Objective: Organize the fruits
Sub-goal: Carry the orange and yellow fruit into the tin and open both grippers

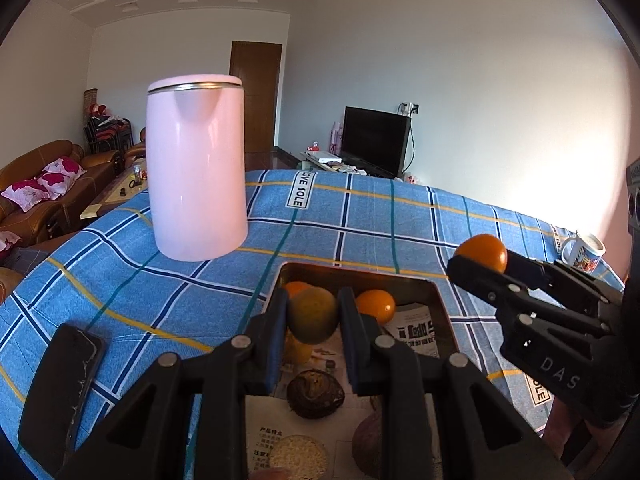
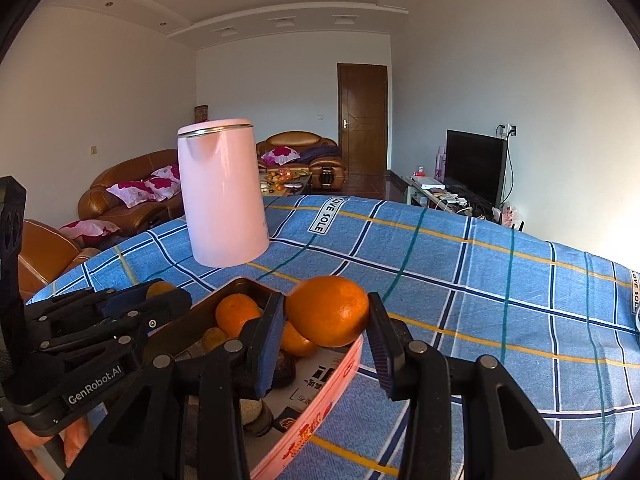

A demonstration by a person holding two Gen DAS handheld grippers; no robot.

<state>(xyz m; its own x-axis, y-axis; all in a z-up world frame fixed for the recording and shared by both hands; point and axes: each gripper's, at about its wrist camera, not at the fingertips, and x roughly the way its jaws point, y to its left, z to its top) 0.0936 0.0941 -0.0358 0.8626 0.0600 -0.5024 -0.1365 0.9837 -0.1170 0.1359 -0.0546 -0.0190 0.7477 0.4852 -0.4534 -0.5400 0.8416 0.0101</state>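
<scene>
The tin tray [image 1: 444, 304] is only partly readable: in the left wrist view its near half is hidden behind the left gripper [image 1: 313, 322], and in the right wrist view its left wall is masked by both tools. Its floor is lined with printed paper [image 1: 416, 330], whose text is too small to read. A dark, wrinkled round item [image 1: 315, 395] lies on that paper; what it is I cannot tell.

The left gripper is clenched on a dull greenish-orange fruit [image 1: 313, 314], round and matte, held above the tray's interior between blue ribbed pads. Behind it, two brighter oranges sit in the tray, one [image 1: 376, 305] just right of the pads and one [image 1: 297, 287] mostly covered by the held fruit.

The right gripper [image 2: 327, 318] grasps a glossy, dimpled orange [image 2: 327, 311], held above the tray's far right rim. In the left wrist view the same tool enters from the right, cut off by the frame edge.

The tray has a pink printed outer wall [image 2: 320, 404] and a dull metal inside. It rests on a blue plaid tablecloth [image 2: 480, 280]. A smooth pink electric kettle [image 1: 196, 168] stands upright beyond it, well apart. A dark phone [image 1: 60, 392] lies flat at the left, and a printed mug [image 1: 582, 252] stands at the far right edge.
</scene>
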